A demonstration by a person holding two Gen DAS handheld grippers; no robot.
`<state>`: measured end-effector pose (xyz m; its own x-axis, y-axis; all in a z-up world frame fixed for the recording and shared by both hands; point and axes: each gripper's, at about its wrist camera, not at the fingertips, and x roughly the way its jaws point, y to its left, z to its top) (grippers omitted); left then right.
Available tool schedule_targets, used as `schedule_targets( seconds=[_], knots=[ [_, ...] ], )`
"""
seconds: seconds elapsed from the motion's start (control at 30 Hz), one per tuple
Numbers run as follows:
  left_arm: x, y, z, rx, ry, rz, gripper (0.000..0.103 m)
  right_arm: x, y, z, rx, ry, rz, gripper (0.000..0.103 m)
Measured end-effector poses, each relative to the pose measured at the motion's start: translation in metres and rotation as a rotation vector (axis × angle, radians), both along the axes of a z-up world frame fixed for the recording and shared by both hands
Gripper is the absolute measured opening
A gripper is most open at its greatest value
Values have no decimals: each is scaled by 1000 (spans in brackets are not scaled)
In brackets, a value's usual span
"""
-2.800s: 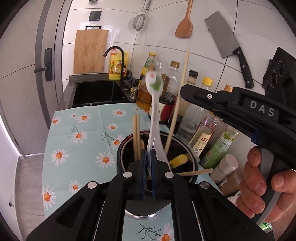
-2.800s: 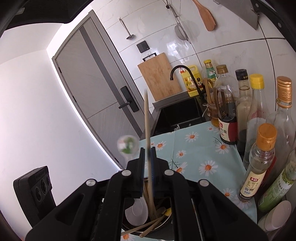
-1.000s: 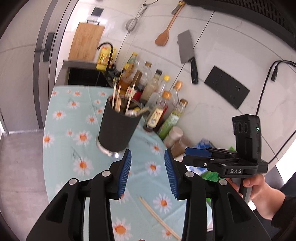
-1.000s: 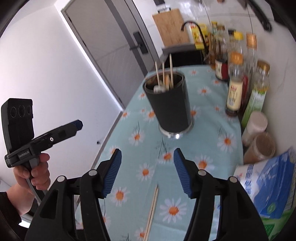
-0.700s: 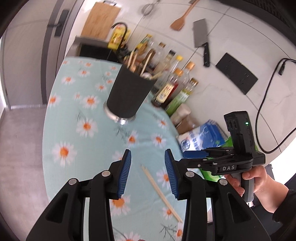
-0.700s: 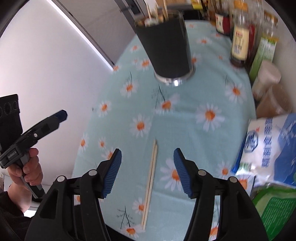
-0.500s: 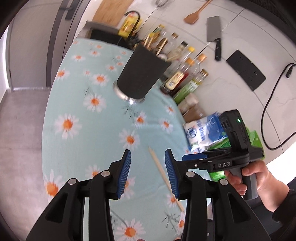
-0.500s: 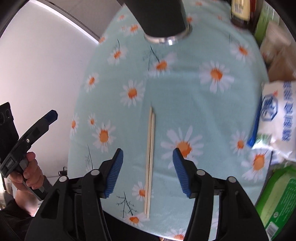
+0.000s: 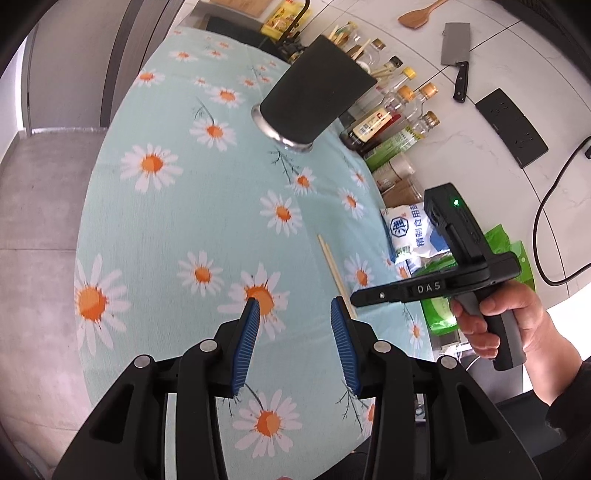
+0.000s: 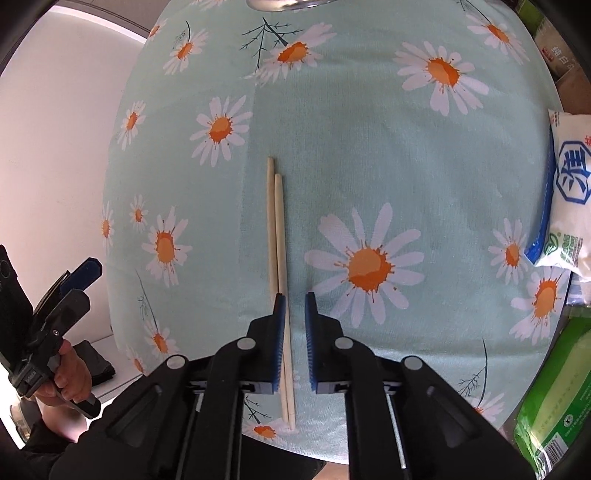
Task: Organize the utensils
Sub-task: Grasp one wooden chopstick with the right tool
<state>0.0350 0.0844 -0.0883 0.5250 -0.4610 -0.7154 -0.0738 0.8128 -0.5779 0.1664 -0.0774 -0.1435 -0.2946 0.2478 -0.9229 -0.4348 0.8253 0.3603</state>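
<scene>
Chopsticks: one wooden pair, lying flat and side by side on the daisy-print tablecloth, their upper ends slightly staggered. In your right wrist view they run lengthwise toward the camera and pass between your right gripper's blue pads; the left pad sits just beside or against them, and contact cannot be confirmed. Those jaws stand narrowly parted, not clamped on anything. In your left wrist view the same pair shows only in part, its near end hidden behind your right gripper.

Left gripper: jaws spread wide, nothing between them, hovering over a daisy well apart from the chopsticks.

Utensil holder: black cylinder on a metal base, standing farther along the cloth, with wooden sticks showing above its rim.

Bottles: a row against the wall beside the holder.

Salt bag: white and blue, at the cloth's right edge.

Cleaver and wooden spatula: on the tiled wall.
</scene>
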Motion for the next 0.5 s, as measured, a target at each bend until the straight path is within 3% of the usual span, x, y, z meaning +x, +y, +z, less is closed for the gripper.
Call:
schedule_targets(
  seconds=[0.5],
  knots=[
    [7,-7,-10,-5,43,-17,39,-13,48,0,-111,-67,75,8]
  ],
)
